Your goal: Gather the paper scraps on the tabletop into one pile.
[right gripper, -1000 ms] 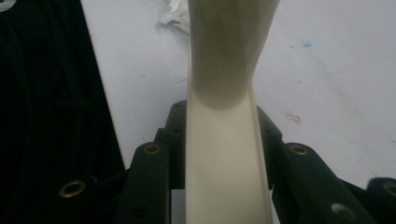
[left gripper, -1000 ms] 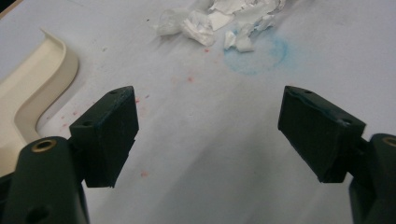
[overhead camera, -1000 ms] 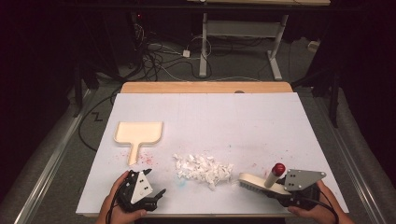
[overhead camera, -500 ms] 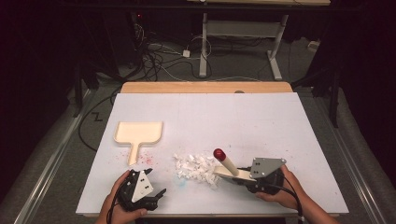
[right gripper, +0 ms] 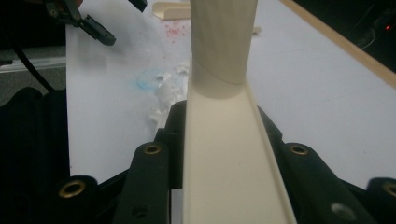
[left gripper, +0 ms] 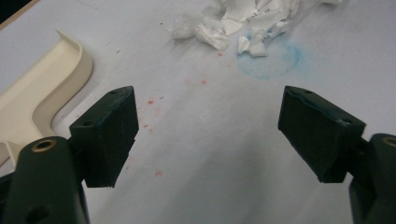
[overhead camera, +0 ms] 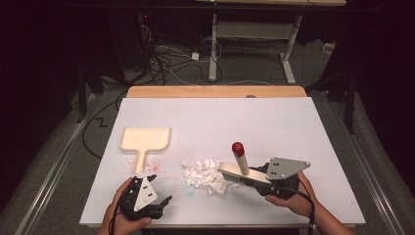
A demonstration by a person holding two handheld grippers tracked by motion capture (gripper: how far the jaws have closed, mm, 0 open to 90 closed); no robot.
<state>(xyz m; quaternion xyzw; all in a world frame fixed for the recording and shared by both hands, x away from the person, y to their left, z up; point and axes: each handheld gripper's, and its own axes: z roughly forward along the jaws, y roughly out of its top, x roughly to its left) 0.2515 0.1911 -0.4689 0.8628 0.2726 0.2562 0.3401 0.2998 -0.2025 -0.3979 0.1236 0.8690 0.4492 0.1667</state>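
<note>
My right hand-held gripper [overhead camera: 262, 178] clamps the cream brush [overhead camera: 237, 172] by its back, jaws closed tight against both sides of it, as the right gripper view shows. The brush's bristles touch the near-right edge of the pile of white paper scraps [overhead camera: 204, 176] on the worktop [overhead camera: 274, 127], and its red-tipped handle rises tilted above the pile. My left hand-held gripper [overhead camera: 155, 203] rests near the front edge, left of the pile, jaws spread wide and holding nothing. The cream dustpan [overhead camera: 145, 139] lies flat beyond it, up and left of the pile.
</note>
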